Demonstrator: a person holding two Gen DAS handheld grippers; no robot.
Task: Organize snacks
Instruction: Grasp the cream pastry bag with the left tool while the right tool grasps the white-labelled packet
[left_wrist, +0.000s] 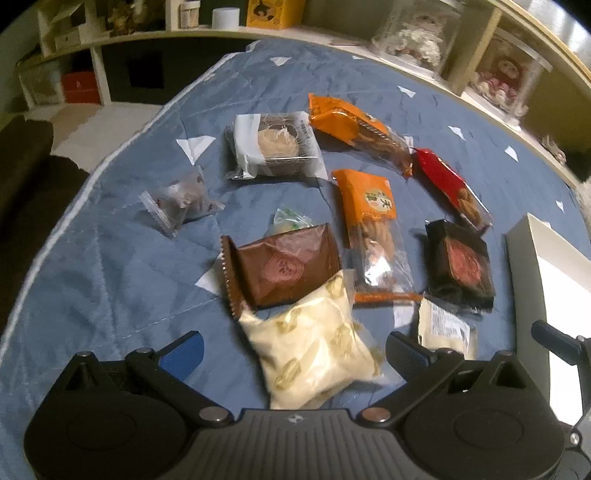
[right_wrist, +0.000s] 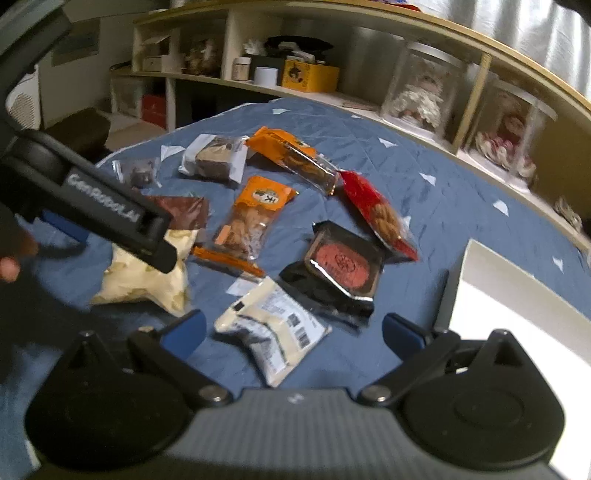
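A: Where do the snacks lie?

B: Scattered loose on the blue quilted cover (left_wrist: 110, 280), none sorted yet. Nearest the left tongs (left_wrist: 293, 350) is a cream packet (left_wrist: 314, 350); it lies between the two fingers, which stand wide apart and are not touching it, as far as I can tell.

A: And the right tongs (right_wrist: 293, 334)?

B: Also spread wide, holding nothing. They hang over a white labelled packet (right_wrist: 273, 325), which lies between their fingers in that view.

A: Why so positioned?

B: My guess: each pair is lined up over the closest packet, ready to close on it. The white box (right_wrist: 517, 295) sits at the right edge, just beside the black packet with the red seal (right_wrist: 341, 264), so it is probably the place for the snacks.

A: The rest?

B: Farther off: a brown packet (left_wrist: 284, 266) touching the cream one, two orange packets (left_wrist: 371, 206) (left_wrist: 354, 125), a red packet (left_wrist: 450, 184), a clear-wrapped cake (left_wrist: 277, 144), and a small zip bag (left_wrist: 177, 203) lying apart on the left.

A: Any risk?

B: The cream packet overlaps the brown one's edge; a pinch might catch both.
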